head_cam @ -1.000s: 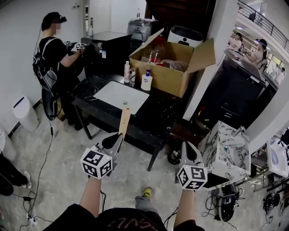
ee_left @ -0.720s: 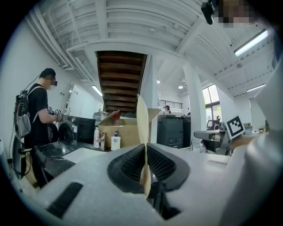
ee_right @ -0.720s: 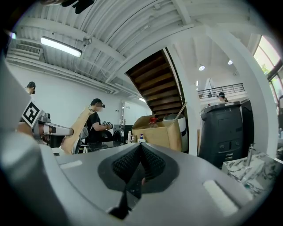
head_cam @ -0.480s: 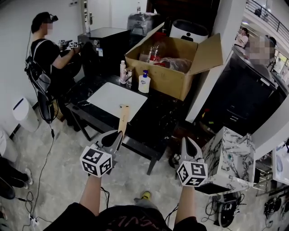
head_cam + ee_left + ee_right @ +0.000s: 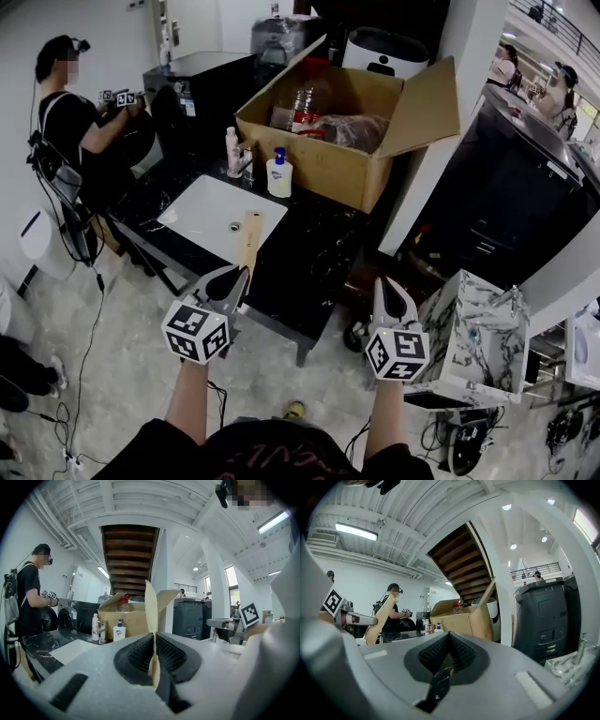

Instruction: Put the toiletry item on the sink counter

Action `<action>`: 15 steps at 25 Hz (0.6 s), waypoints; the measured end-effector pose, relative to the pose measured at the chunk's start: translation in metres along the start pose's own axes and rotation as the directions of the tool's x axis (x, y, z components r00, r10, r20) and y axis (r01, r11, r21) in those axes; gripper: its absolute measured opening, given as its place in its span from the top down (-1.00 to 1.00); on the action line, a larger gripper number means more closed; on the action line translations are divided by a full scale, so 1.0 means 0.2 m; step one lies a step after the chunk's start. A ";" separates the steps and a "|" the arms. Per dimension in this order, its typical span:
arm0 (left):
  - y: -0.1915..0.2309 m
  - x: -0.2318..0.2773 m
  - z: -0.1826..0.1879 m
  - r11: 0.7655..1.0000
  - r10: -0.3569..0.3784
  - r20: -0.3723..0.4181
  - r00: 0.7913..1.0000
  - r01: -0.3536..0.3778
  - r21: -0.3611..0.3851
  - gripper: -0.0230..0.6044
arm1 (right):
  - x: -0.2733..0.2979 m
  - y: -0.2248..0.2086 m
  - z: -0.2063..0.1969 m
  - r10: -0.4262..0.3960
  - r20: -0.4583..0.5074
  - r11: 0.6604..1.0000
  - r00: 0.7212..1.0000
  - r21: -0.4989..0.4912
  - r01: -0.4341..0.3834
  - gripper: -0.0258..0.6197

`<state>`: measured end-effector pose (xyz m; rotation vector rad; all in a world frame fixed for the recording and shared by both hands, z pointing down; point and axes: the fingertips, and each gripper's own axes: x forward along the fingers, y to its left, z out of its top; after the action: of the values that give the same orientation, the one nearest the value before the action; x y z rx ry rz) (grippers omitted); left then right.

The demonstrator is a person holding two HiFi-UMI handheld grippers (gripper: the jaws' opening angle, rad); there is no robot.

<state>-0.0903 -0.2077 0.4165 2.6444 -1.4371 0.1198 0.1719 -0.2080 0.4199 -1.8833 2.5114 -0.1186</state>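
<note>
Firmly the left hand-held gripper (image 5: 241, 275) clamps the wooden toiletry item (image 5: 249, 234) by its near end.

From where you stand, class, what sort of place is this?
Probably a mock bathroom set inside a large hall, not a home: a white rectangular sink basin in a black counter, an open brown cardboard box by it, and a black-clad person wearing headgear.

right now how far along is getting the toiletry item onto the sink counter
Done: pickup, the left gripper is shut on the flat wooden item. In hand: it is held in the air by the near edge of the sink counter. Left: set it on the counter and let go. The right gripper is shut and empty.
</note>
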 end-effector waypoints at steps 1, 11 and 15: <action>0.00 0.03 0.01 1.000 0.005 0.001 1.000 -0.005 0.000 0.87 | 0.02 -0.03 0.00 0.003 0.001 1.000 1.000 0.000 -0.003 0.88; -0.01 0.24 0.06 0.999 0.024 -0.006 1.000 -0.024 0.022 0.87 | 0.19 -0.19 0.02 0.026 0.020 0.999 0.999 0.029 -0.026 0.88; 0.00 0.29 0.08 1.000 0.024 -0.008 1.000 -0.024 0.015 0.87 | 0.22 -0.22 0.03 0.023 0.020 0.999 1.000 0.030 -0.023 0.88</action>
<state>-0.0596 -0.2586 0.4086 2.6362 -1.4717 0.1445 0.2015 -0.2633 0.4186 -1.8350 2.5027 -0.1363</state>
